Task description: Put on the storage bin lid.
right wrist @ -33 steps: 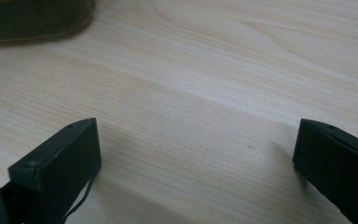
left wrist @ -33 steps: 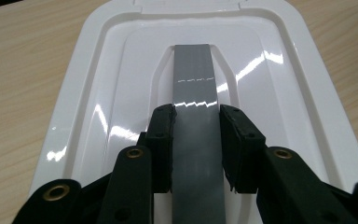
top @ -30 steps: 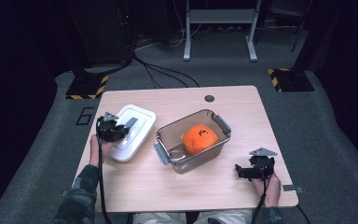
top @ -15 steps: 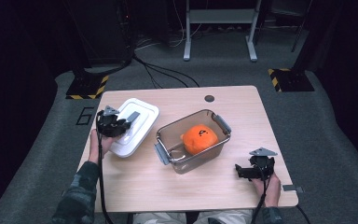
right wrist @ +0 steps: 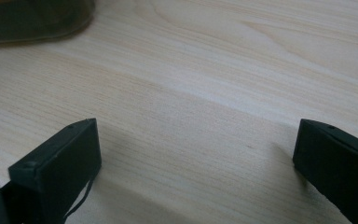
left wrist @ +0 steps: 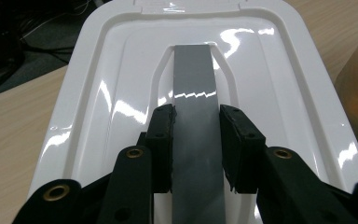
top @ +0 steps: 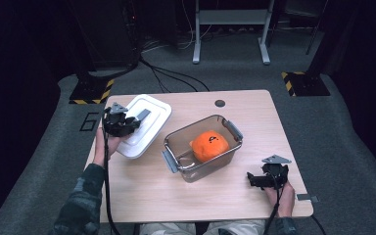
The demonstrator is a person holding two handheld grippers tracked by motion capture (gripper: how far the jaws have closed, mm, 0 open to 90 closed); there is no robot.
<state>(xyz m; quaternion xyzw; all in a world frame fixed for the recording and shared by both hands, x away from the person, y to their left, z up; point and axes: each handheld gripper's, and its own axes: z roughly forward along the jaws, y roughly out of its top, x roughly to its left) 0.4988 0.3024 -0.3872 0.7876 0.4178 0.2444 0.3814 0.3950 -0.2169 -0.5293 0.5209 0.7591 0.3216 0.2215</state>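
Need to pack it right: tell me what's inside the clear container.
Inside the clear container sits an orange plush ball with a dark mark on top. Its underside and the floor beneath it are hidden.

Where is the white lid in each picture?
High view: white lid at the table's left, tilted, held by the left gripper.
Left gripper view: the lid spreads beyond the fingers.
Right gripper view: wooden table, no lid.
Shared landmark: lid's grey handle.

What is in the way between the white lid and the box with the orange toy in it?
Nothing visible. The left gripper is clamped on the grey handle of the white lid, which hangs beside the clear box. Just bare table lies between them. The orange toy sits low inside the open box.
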